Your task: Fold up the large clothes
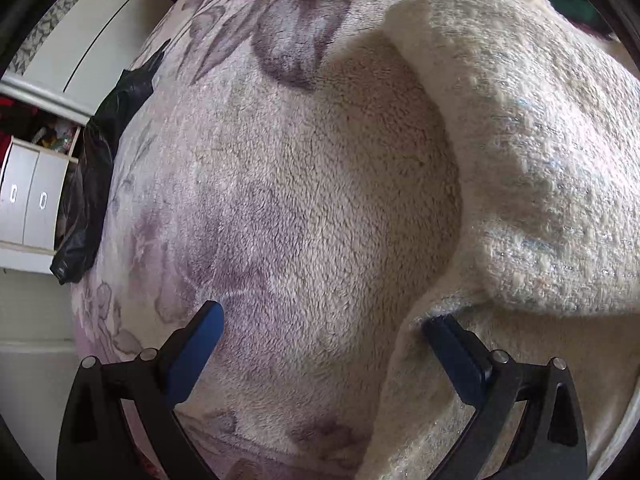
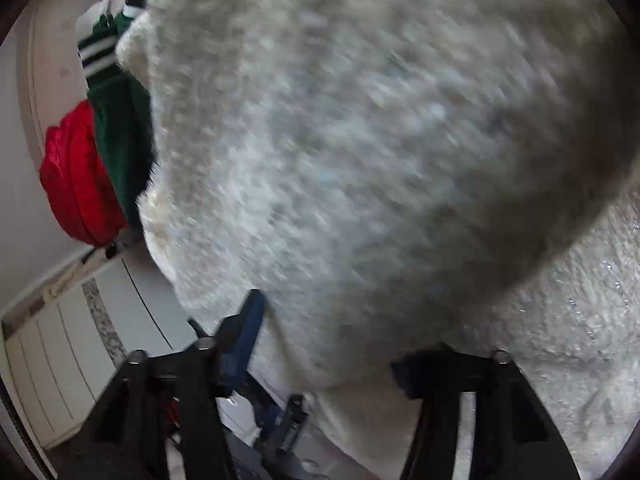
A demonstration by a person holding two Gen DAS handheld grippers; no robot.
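While sweater fills view, green garment beside

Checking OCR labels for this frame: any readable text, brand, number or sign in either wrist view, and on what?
None readable.
Black part below the cream sweater, right wrist view: light lettering on it, too blurred to read.
Floral blanket, black bag, drawers, left wrist view: no text visible.
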